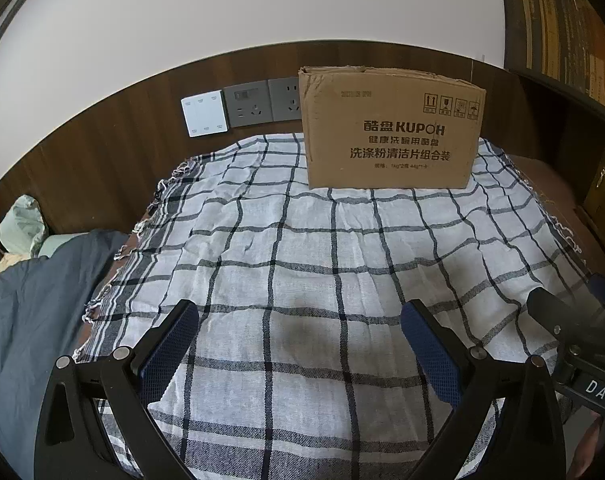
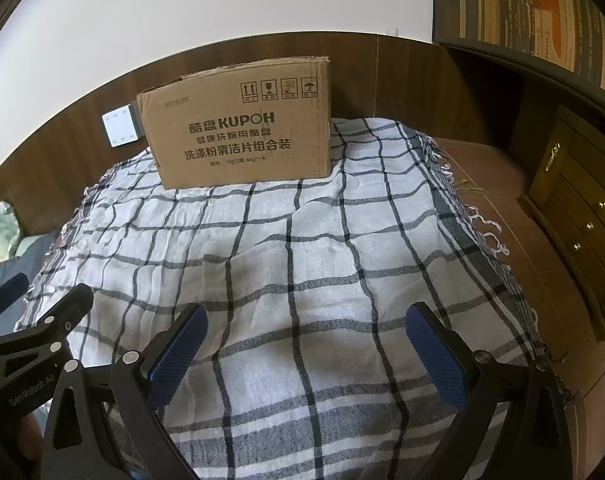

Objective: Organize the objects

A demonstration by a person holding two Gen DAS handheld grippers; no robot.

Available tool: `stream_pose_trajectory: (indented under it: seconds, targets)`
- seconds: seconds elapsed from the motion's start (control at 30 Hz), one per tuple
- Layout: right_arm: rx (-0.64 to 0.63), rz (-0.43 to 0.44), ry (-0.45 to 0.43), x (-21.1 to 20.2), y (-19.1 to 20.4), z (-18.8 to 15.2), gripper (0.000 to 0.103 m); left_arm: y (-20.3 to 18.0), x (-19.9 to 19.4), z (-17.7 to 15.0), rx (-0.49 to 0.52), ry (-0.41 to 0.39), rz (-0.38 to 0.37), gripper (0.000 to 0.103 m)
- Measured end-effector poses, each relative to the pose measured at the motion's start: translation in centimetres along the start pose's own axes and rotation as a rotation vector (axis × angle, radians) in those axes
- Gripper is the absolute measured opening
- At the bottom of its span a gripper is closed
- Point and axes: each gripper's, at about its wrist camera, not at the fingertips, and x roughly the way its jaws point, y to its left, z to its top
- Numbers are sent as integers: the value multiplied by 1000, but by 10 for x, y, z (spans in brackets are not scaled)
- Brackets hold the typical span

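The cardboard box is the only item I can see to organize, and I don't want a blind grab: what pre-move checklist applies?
1. Left gripper open, nothing held: ok.
2. Right gripper open, nothing held: ok.
3. Cardboard box upright at the far end of the checked cloth: ok.
4. Cloth between grippers and box bare: ok.
5. Box contents: cannot tell.
6. Cloth lying flat: not ok, wrinkled.

A cardboard box point(image 1: 392, 128) stands on the far end of a cloth point(image 1: 302, 248) spread over the counter point(image 2: 514, 240), close to the wall panel point(image 1: 102, 152). Wall sockets point(image 1: 262, 102) sit behind the box, to its left. Bedding point(image 1: 34, 300) lies left of the cloth; a small drawer chest point(image 2: 582, 216) stands to its right.
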Motion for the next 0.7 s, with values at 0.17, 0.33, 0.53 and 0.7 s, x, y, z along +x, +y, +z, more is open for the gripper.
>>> stream_pose_trajectory:
  seconds: [0.17, 0.33, 0.53, 0.7]
  targets:
    - [2, 0, 3, 0, 0, 0, 100, 0, 1, 0, -4, 7, -4, 103]
    - [3, -1, 3, 1, 0, 1, 100, 0, 2, 0, -12, 19, -12, 103]
    - [6, -3, 4, 1, -1, 0, 100, -2, 4, -1, -12, 36, -13, 103]
    - [7, -5, 4, 2, -3, -1, 100, -2, 4, -2, -14, 35, -17, 103]
